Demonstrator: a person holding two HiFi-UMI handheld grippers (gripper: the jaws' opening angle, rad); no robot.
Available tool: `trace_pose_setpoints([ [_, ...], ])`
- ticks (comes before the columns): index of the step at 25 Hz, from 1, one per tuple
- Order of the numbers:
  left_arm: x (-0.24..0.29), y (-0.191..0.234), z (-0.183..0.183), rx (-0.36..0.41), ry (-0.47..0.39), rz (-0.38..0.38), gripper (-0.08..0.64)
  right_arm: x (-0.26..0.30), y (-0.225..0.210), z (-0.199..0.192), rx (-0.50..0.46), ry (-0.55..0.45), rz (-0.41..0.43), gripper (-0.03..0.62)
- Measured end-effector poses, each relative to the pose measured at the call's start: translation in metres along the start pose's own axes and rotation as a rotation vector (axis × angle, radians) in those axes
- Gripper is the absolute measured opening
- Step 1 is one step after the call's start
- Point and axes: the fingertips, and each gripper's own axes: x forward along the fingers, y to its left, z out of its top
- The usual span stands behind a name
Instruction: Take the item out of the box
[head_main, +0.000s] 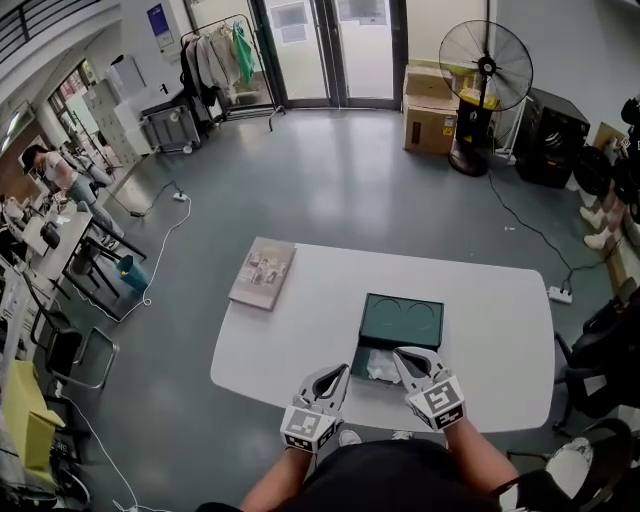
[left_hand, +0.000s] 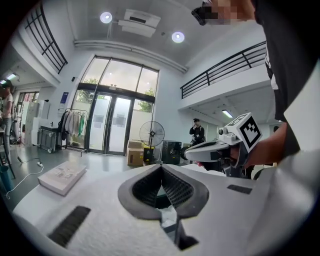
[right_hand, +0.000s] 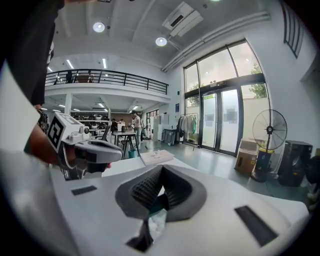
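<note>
A dark green box (head_main: 402, 322) lies open on the white table (head_main: 500, 340), with crumpled white paper (head_main: 380, 366) in its near half. Both grippers hover side by side over the box's near edge. My left gripper (head_main: 344, 372) has its jaws together, empty, by the box's near left corner. My right gripper (head_main: 399, 352) is shut too, its tip above the white paper. In the left gripper view the fingertips (left_hand: 161, 165) meet, and green box and white paper (left_hand: 168, 216) show below them. The right gripper view shows the same paper (right_hand: 157, 221) under closed fingertips (right_hand: 161, 168).
A flat beige book-like box (head_main: 263, 273) lies at the table's far left corner. Beyond the table stand a floor fan (head_main: 485, 70) and cardboard boxes (head_main: 430, 118). A power strip (head_main: 559, 294) lies on the floor at right, chairs and desks at left.
</note>
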Motion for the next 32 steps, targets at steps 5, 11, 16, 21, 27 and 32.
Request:
trace_pose_setpoints([
  [5,0.013,-0.002,-0.003,0.0,0.017,-0.01,0.012,0.002,-0.012,-0.016,-0.012,0.041,-0.027,0.008],
  [11,0.022,-0.005,-0.007,-0.013,0.039,-0.005,0.012,0.007,-0.016,-0.049,-0.025,0.148,-0.013,0.008],
  [16,0.026,-0.006,-0.018,-0.022,0.067,-0.008,0.012,0.015,-0.021,-0.074,-0.05,0.238,0.019,0.012],
  [21,0.023,-0.006,-0.034,-0.019,0.093,-0.004,0.012,0.025,-0.021,-0.105,-0.112,0.343,0.091,0.07],
  [27,0.017,0.002,-0.049,-0.101,0.118,0.037,0.012,0.036,-0.017,-0.142,-0.223,0.5,0.239,0.106],
  [32,0.017,0.0,-0.054,-0.11,0.135,0.054,0.012,0.044,-0.016,-0.167,-0.282,0.594,0.34,0.143],
])
